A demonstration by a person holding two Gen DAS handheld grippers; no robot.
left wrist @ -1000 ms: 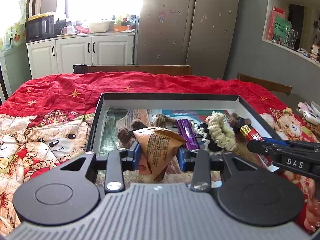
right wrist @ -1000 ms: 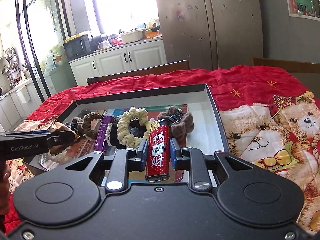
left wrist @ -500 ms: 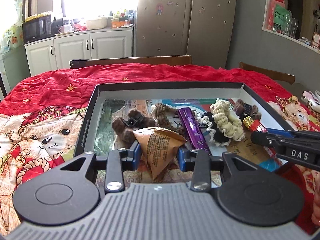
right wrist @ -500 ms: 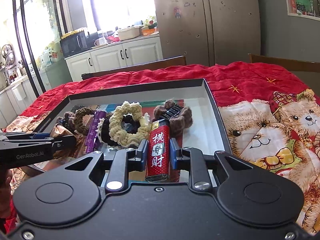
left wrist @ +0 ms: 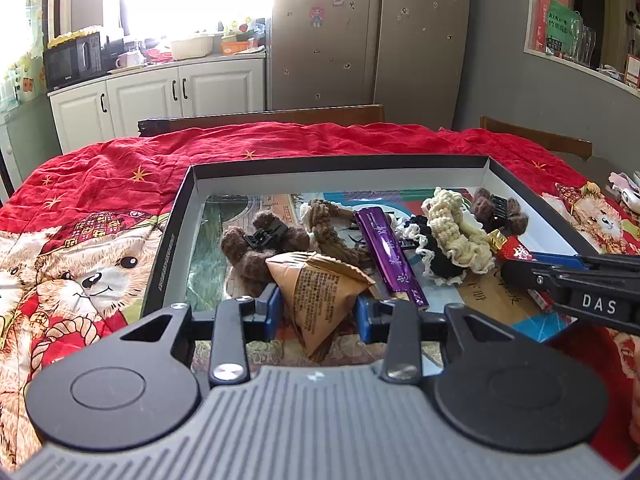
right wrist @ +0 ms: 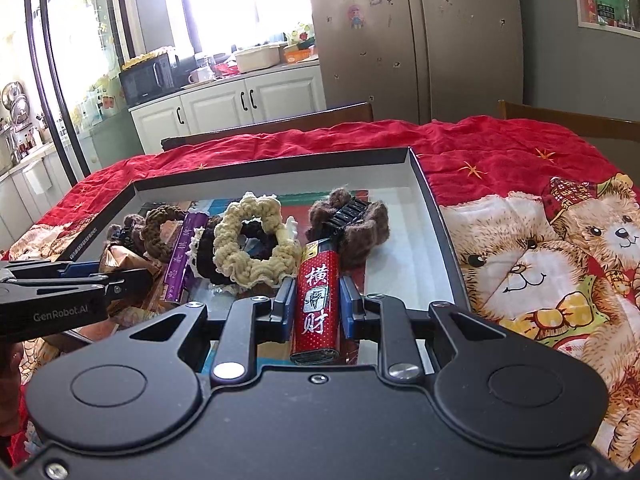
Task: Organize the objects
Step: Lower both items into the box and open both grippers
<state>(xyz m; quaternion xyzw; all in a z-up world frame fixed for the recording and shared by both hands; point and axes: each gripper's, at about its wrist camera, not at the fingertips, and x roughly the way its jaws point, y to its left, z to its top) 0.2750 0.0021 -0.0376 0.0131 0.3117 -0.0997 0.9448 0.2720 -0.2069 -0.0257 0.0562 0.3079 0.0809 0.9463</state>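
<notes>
Meanwhile, at a kitchen table under a red bear-print blanket (left wrist: 100, 184), 2 hand-held grippers work over 1 shallow box.
Left gripper (left wrist: 318, 310): blue pads closed on a brown pyramid-shaped packet (left wrist: 320, 292), held over the near edge of the box.
Right gripper (right wrist: 318, 308): narrow, pads clamped on a red lighter (right wrist: 318, 300) with white characters, its gold top pointing toward the far wall of the box.
Box (left wrist: 336, 168): black outside, pale inside, printed sheets lining the floor; it sits on the blanket, near the middle of the table.
Left side of box: a fuzzy brown hair claw (left wrist: 260, 246) lies just behind the packet, beside a braided brown scrunchie (left wrist: 328, 228).
Centre: a purple wrapped stick (left wrist: 390, 256) lies slanted between the braided scrunchie and a black scrunchie (left wrist: 438, 260), which a cream scrunchie (right wrist: 252, 240) overlaps.
Right side: a second fuzzy brown claw (right wrist: 352, 224) rests just past the lighter's top, near the right wall.
In the way: each gripper crosses the other's view at the edge; the cream scrunchie lies just left of the lighter.
Beyond the table: wooden chair backs (left wrist: 280, 116), white cabinets (left wrist: 160, 96) with a microwave (left wrist: 72, 60) on the counter, a grey refrigerator (left wrist: 368, 32) dotted with magnets.
</notes>
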